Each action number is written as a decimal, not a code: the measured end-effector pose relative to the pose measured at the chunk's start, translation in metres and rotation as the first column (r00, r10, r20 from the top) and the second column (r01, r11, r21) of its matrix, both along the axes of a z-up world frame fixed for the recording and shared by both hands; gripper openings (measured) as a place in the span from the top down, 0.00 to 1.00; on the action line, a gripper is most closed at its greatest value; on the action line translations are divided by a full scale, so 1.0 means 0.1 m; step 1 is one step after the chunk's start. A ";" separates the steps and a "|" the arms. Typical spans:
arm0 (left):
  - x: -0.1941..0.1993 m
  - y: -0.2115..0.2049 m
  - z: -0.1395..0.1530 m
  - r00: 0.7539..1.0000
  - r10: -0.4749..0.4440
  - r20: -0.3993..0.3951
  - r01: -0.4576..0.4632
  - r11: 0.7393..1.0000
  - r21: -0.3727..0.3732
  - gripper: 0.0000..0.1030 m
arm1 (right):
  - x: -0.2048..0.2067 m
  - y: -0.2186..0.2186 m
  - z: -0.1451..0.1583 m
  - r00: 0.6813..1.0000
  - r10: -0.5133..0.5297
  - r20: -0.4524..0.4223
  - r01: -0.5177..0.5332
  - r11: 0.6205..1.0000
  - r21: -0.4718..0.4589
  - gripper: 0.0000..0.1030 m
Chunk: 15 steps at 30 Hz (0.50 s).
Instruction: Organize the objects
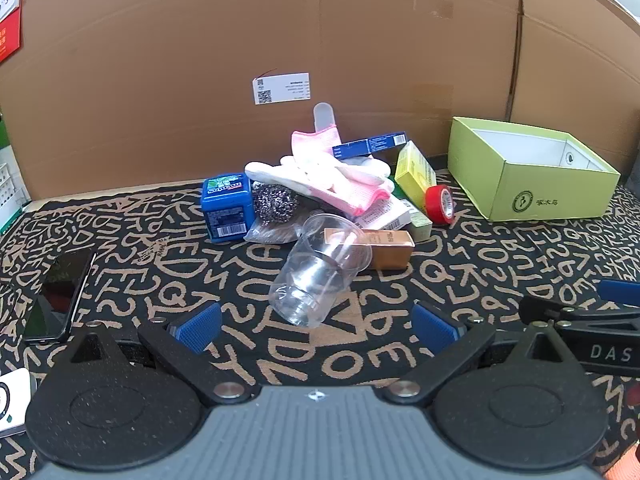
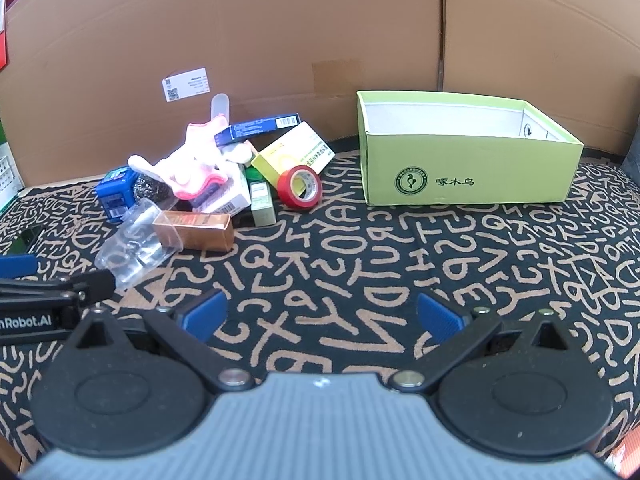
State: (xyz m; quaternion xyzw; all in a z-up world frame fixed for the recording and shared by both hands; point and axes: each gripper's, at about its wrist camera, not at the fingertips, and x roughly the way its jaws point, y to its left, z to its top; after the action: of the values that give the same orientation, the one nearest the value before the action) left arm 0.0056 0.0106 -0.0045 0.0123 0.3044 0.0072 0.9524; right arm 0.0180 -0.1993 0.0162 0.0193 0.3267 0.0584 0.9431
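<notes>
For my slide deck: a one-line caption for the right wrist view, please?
Open right gripper over patterned cloth, facing a cluttered pile with red tape roll beside a green box.

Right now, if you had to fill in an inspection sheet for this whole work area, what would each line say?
Surface: black cloth printed with tan letters.
Job's things: open green box, appears empty; pile holding a clear plastic cup on its side, copper carton, red tape roll, steel scourer, pink-white gloves, blue tin, yellow carton.
Clutter: dark phone on the cloth.
Grippers: left gripper and right gripper both open, fingers empty, above the cloth.
Cables: nothing seen.
Surroundings: cardboard wall behind, bearing a white label.
</notes>
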 end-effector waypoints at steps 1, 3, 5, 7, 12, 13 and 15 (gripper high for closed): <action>0.01 0.01 0.00 1.000 0.003 -0.002 -0.003 1.000 -0.001 0.00 | 0.00 0.00 0.00 1.000 -0.001 -0.001 0.001 1.000 0.000 0.00; 0.02 0.02 0.00 1.000 0.007 -0.004 -0.007 1.000 -0.003 0.00 | 0.01 0.00 -0.01 1.000 -0.001 -0.002 0.001 1.000 0.001 0.00; 0.02 0.03 0.00 1.000 0.010 -0.004 -0.010 1.000 -0.005 0.00 | 0.02 0.01 -0.01 1.000 -0.001 -0.003 0.001 1.000 0.000 0.00; 0.02 0.03 0.00 1.000 0.011 -0.005 -0.011 1.000 -0.007 0.00 | 0.02 0.01 -0.01 1.000 0.000 -0.004 0.000 1.000 -0.001 0.00; 0.04 0.03 -0.01 1.000 0.008 -0.010 -0.008 1.000 -0.006 0.00 | 0.05 0.02 -0.02 1.000 0.004 -0.009 -0.004 1.000 -0.003 0.00; 0.04 0.03 -0.01 1.000 0.007 -0.011 -0.007 1.000 -0.006 0.00 | 0.05 0.02 -0.02 1.000 0.004 -0.010 -0.004 1.000 -0.003 0.00; 0.06 0.03 -0.01 1.000 0.007 -0.015 -0.008 1.000 -0.008 0.00 | 0.07 0.02 -0.02 1.000 0.005 -0.014 -0.005 1.000 -0.004 0.00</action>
State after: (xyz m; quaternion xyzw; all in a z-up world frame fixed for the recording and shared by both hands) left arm 0.0112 0.0139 -0.0060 0.0073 0.3114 0.0094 0.9502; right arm 0.0248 -0.1970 0.0139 0.0172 0.3332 0.0599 0.9408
